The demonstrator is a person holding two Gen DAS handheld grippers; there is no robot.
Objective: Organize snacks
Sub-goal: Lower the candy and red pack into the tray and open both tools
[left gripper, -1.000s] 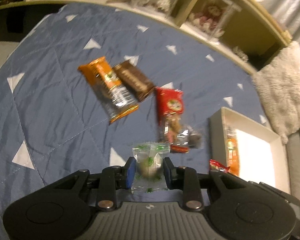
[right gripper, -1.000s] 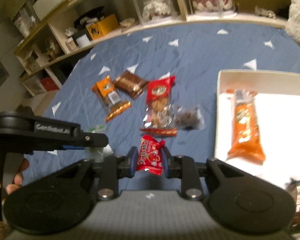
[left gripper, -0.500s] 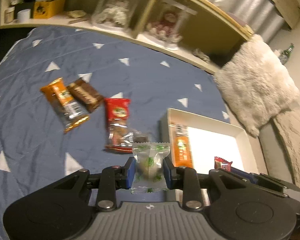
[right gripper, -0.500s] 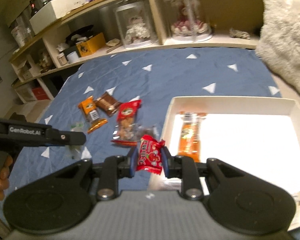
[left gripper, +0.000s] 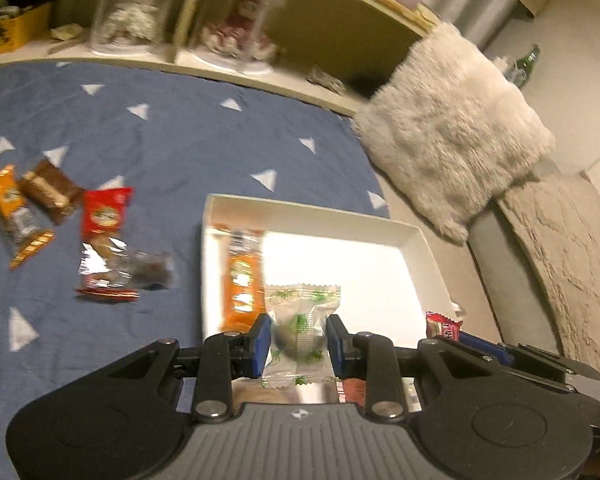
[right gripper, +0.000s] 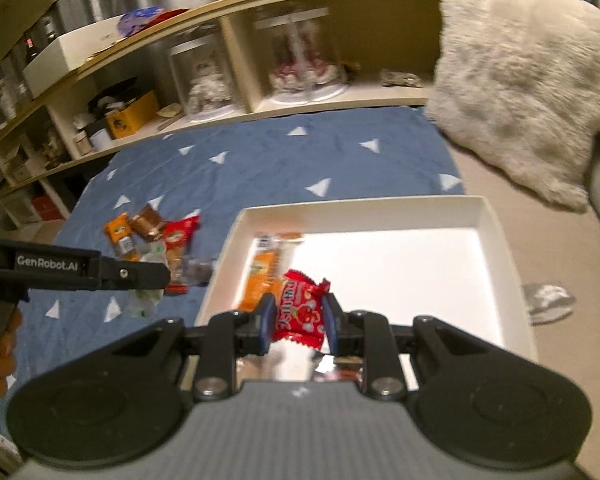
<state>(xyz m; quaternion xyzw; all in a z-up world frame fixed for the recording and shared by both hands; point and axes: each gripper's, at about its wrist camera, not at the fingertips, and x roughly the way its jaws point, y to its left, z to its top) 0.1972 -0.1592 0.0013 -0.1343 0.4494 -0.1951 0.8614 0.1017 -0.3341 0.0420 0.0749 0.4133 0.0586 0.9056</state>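
Observation:
My left gripper (left gripper: pixel 298 340) is shut on a clear green-printed candy packet (left gripper: pixel 300 320) and holds it over the near left part of the white tray (left gripper: pixel 312 210). My right gripper (right gripper: pixel 298 322) is shut on a red candy packet (right gripper: pixel 302 310) above the near edge of the same tray (right gripper: pixel 380 204). An orange snack bar (left gripper: pixel 242 276) lies in the tray's left side, also in the right wrist view (right gripper: pixel 262 272). On the blue blanket left of the tray lie an orange packet (left gripper: pixel 14 216), a brown bar (left gripper: pixel 50 192) and a red-and-clear packet (left gripper: pixel 104 240).
A fluffy cream cushion (left gripper: pixel 456 128) leans at the tray's far right. A low wooden shelf (right gripper: pixel 236 64) with glass domes runs along the blanket's far edge. The left gripper's body (right gripper: pixel 72 268) shows in the right wrist view, left of the tray.
Both grippers have carried their packets rightward from above the blanket to above the white tray. The tray now lies straight ahead in both views.

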